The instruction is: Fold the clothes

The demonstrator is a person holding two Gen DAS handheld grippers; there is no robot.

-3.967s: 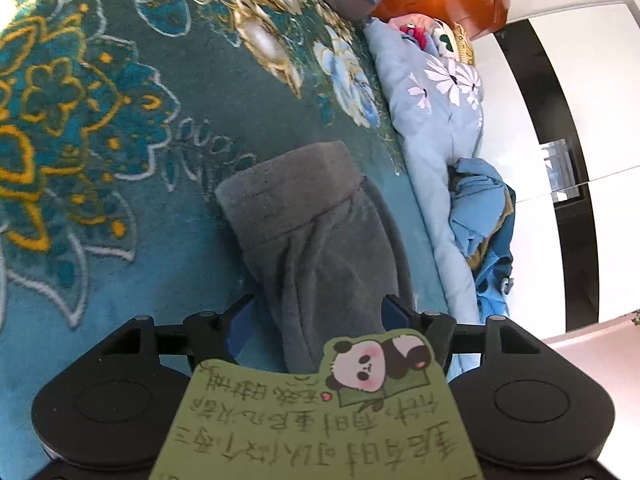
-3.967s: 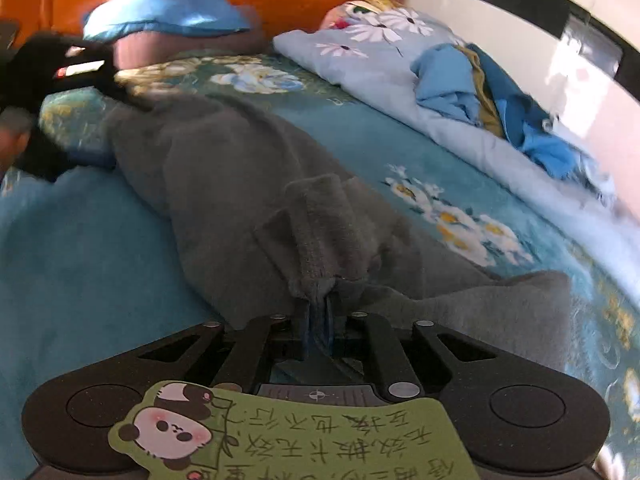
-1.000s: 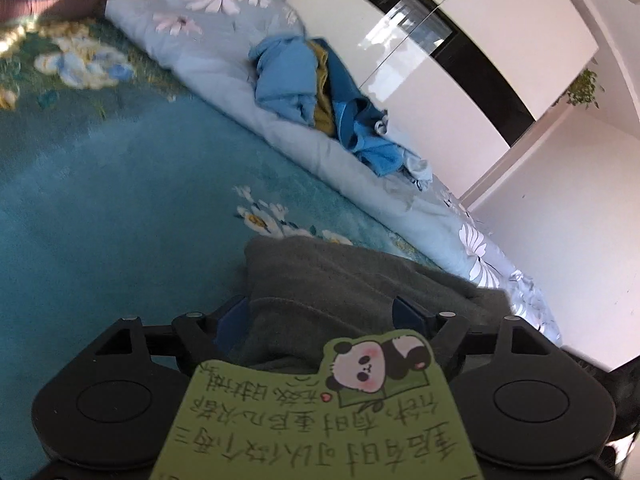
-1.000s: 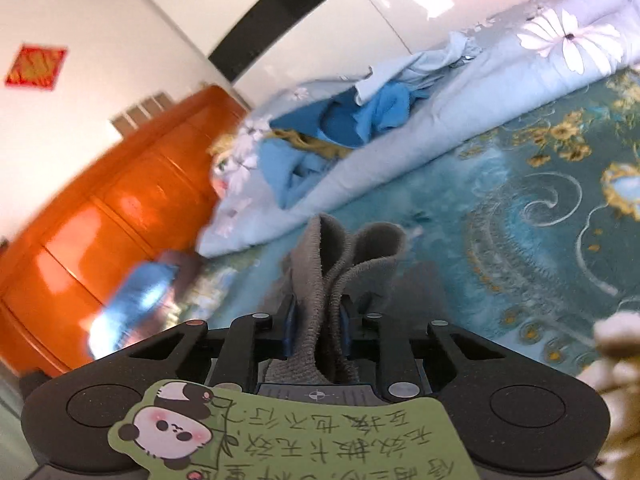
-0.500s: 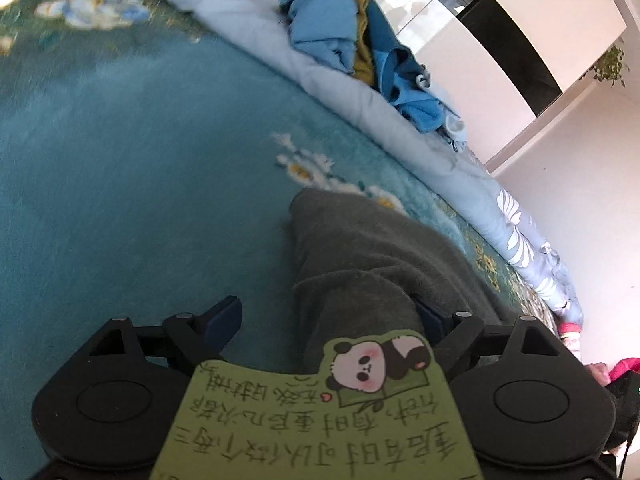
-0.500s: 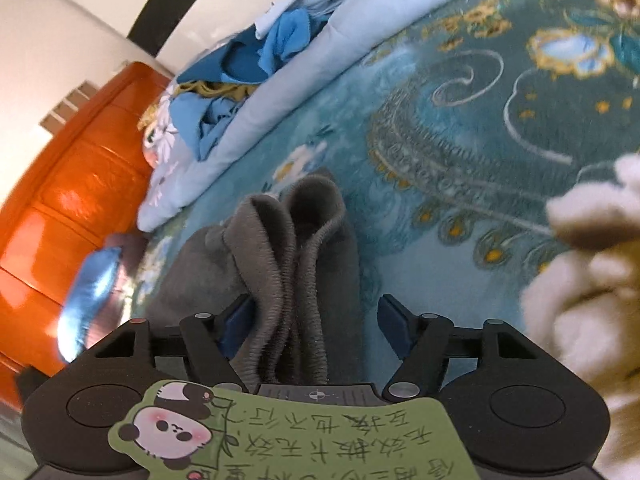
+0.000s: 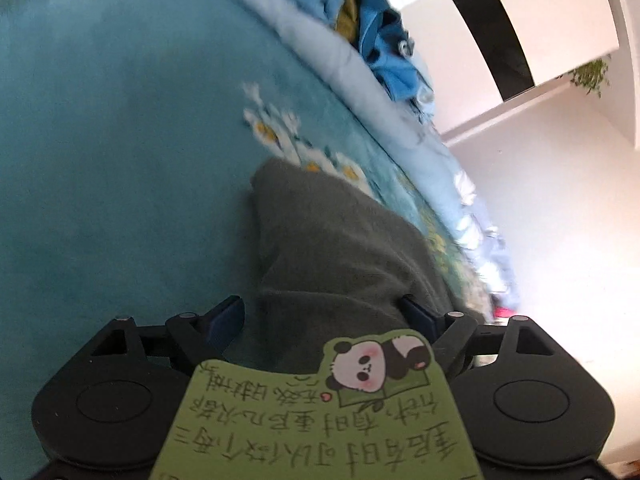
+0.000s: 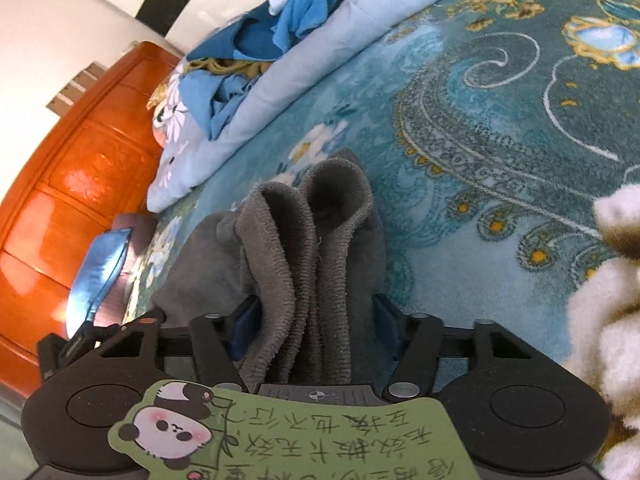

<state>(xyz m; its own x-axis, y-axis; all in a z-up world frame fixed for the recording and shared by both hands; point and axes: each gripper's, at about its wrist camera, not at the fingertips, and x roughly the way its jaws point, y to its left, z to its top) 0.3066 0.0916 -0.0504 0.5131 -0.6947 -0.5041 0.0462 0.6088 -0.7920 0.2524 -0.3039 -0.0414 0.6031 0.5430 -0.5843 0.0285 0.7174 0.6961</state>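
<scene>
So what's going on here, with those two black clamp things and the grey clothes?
A person is folding a dark grey fleece garment on a teal floral bedspread. The garment is bunched on the bedspread. It lies between the spread fingers of the left hand-held gripper and the right hand-held gripper; both are open. Blue clothes wait behind.

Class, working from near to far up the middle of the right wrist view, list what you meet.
Right gripper → grey garment → teal floral blanket → pale blue quilt → blue clothes pile.

A home bedroom: a bed under a teal floral blanket point(image 8: 500, 128), pale quilt point(image 8: 320, 52) and orange wooden headboard point(image 8: 80, 152).
</scene>
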